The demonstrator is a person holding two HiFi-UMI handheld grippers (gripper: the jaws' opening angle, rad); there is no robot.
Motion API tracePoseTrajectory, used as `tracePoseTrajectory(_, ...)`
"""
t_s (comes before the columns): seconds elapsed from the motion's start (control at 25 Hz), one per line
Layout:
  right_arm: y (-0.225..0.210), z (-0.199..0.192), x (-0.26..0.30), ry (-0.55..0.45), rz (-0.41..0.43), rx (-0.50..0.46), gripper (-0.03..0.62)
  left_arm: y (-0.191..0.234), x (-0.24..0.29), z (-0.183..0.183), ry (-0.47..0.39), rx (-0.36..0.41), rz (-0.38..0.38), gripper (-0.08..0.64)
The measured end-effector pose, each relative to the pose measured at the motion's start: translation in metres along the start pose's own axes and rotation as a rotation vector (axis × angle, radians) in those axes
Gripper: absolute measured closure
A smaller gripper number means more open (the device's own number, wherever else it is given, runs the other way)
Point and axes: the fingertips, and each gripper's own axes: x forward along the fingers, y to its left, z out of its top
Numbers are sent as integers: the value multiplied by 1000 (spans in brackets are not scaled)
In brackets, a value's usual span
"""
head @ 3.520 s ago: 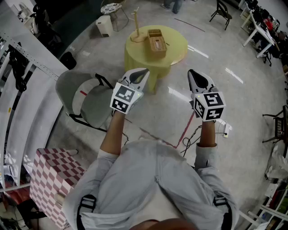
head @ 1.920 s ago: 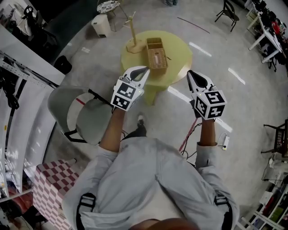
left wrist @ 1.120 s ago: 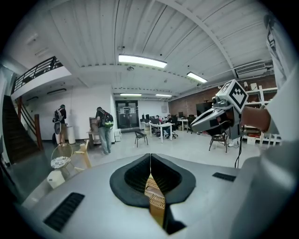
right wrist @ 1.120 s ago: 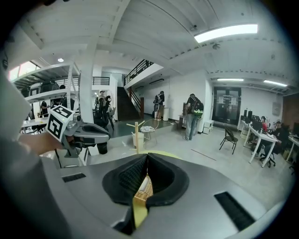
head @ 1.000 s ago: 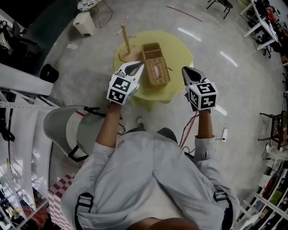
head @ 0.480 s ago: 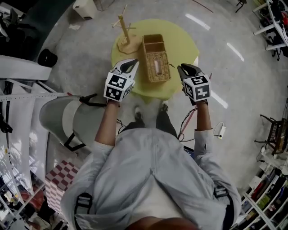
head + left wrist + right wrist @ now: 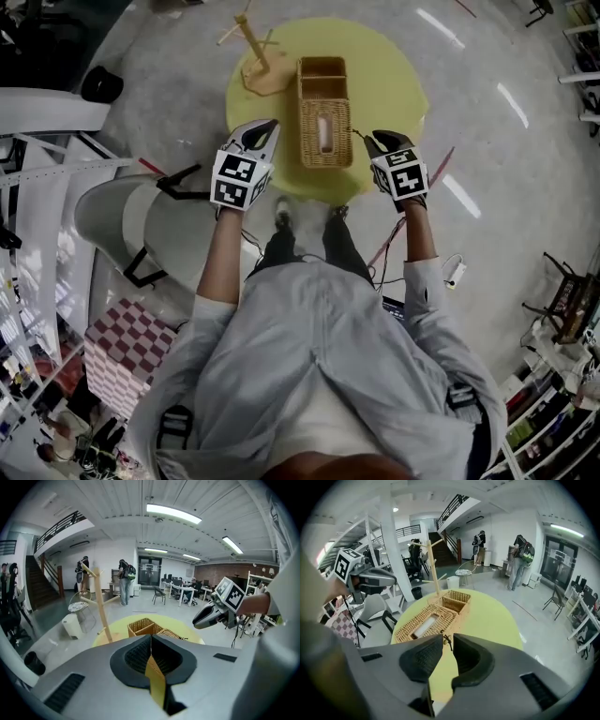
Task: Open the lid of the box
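A long wicker box (image 7: pixel 324 112) lies on the round yellow table (image 7: pixel 394 75). Its near part is covered by a woven lid (image 7: pixel 424 620) with a rectangular slot, and its far compartment (image 7: pixel 456 601) is open-topped. A small dark clasp (image 7: pixel 447 641) hangs at the box's near right side. My left gripper (image 7: pixel 262 127) hovers just left of the box's near end, shut with nothing in it. My right gripper (image 7: pixel 372 141) hovers just right of that end. Its jaws are opening and nothing is between them. The clasp shows beyond the gap.
A wooden peg stand (image 7: pixel 251 52) rises on the table's far left. A grey chair (image 7: pixel 122 225) stands to my left and a checkered box (image 7: pixel 127 352) behind it. Cables and a power strip (image 7: pixel 452 270) lie on the floor at my right. People stand far off.
The table and box have come much nearer as the person walked up. Both grippers moved forward and now flank the box's near end.
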Motion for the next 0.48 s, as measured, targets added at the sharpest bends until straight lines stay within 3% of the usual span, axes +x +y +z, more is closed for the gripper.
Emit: tracePoseTrajectory(0.48,-4,-51,65,108,89,-28,499,9,7,-38,80,-62,83,531)
